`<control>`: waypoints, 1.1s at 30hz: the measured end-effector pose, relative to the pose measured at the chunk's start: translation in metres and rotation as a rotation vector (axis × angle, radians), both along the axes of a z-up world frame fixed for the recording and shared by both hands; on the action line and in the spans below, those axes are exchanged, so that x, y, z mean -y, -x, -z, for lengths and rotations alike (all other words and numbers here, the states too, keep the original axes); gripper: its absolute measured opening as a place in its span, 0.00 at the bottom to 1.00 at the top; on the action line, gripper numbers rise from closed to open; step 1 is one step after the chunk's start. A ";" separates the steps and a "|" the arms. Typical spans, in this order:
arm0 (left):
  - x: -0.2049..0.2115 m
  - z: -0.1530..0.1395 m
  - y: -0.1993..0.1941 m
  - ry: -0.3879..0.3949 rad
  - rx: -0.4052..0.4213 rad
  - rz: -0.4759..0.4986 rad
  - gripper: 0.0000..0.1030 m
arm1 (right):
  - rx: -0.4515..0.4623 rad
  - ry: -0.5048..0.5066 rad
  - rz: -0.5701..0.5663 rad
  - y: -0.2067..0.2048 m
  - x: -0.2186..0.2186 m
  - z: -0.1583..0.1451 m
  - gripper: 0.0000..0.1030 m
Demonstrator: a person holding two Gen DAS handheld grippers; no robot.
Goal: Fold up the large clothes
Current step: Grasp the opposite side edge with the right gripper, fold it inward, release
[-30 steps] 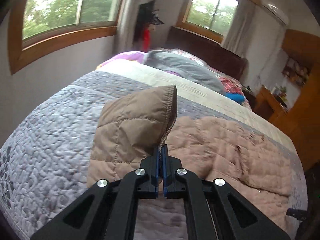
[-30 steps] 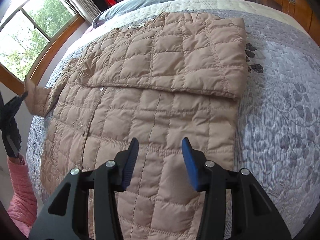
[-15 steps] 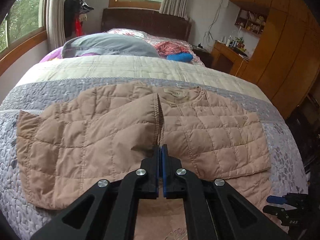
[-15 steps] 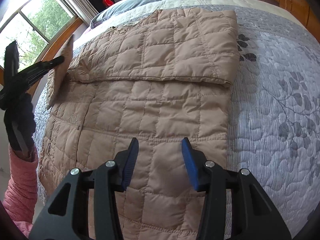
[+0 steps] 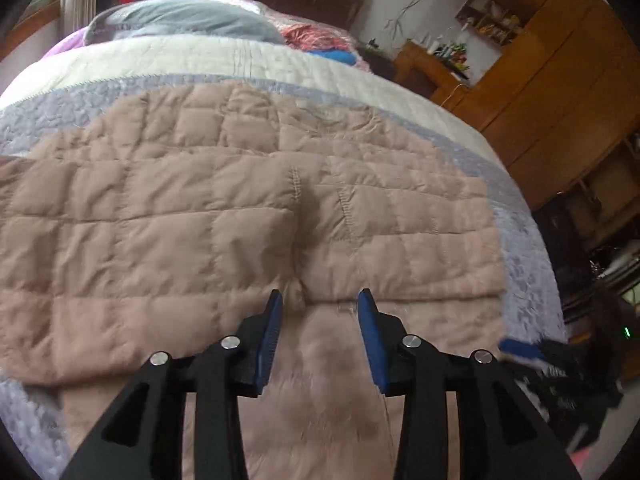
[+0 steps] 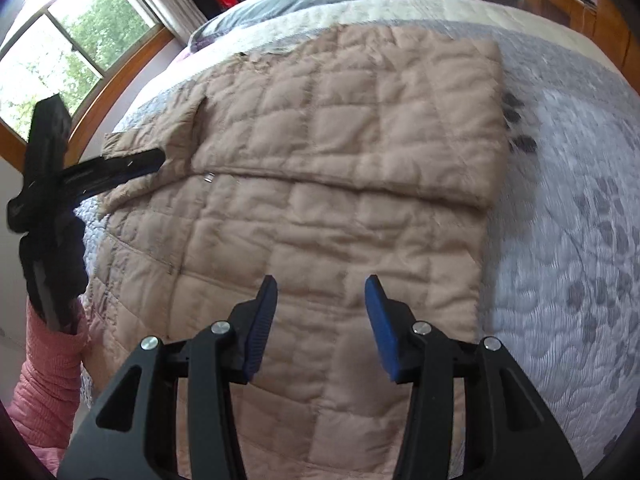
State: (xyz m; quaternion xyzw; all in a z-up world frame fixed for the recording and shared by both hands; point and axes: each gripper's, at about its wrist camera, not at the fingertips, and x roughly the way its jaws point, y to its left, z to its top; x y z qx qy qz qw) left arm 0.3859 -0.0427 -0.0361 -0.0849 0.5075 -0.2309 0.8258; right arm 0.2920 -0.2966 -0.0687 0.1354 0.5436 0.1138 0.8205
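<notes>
A tan quilted jacket lies spread on the bed, both sleeves folded across its chest; it also shows in the right wrist view. My left gripper is open and empty just above the cuff of the left sleeve, where the two sleeves meet. From the right wrist view the left gripper hovers over that sleeve. My right gripper is open and empty above the jacket's lower body. The right sleeve lies flat across the chest.
The bed has a grey and cream quilted cover. Pillows and bedding lie at the headboard. A wooden wardrobe and cluttered desk stand on the right. A window is on the left wall.
My left gripper carried the left sleeve across the jacket's chest, laid it down and opened. My right gripper stayed open over the lower body, drifting slightly.
</notes>
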 end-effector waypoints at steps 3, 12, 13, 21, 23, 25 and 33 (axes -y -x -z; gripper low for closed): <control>-0.039 -0.025 0.013 -0.030 0.056 -0.067 0.38 | 0.009 -0.008 -0.042 -0.019 -0.021 -0.011 0.45; -0.128 0.018 -0.026 -0.328 -0.006 -0.289 0.37 | -0.019 -0.094 -0.189 -0.100 -0.112 -0.028 0.45; -0.133 0.028 -0.028 -0.297 -0.022 -0.286 0.37 | -0.021 -0.100 -0.190 -0.109 -0.119 -0.026 0.46; -0.141 0.040 -0.027 -0.234 -0.005 -0.273 0.38 | -0.134 -0.184 -0.180 -0.176 -0.158 0.019 0.40; -0.143 0.036 -0.024 -0.230 -0.004 -0.275 0.38 | -0.141 -0.191 -0.194 -0.180 -0.164 0.025 0.19; -0.145 0.026 -0.019 -0.214 0.005 -0.275 0.38 | -0.106 -0.181 -0.207 -0.174 -0.166 0.018 0.09; -0.132 -0.022 -0.015 -0.159 0.135 -0.291 0.38 | 0.138 -0.108 -0.186 -0.129 -0.117 -0.076 0.07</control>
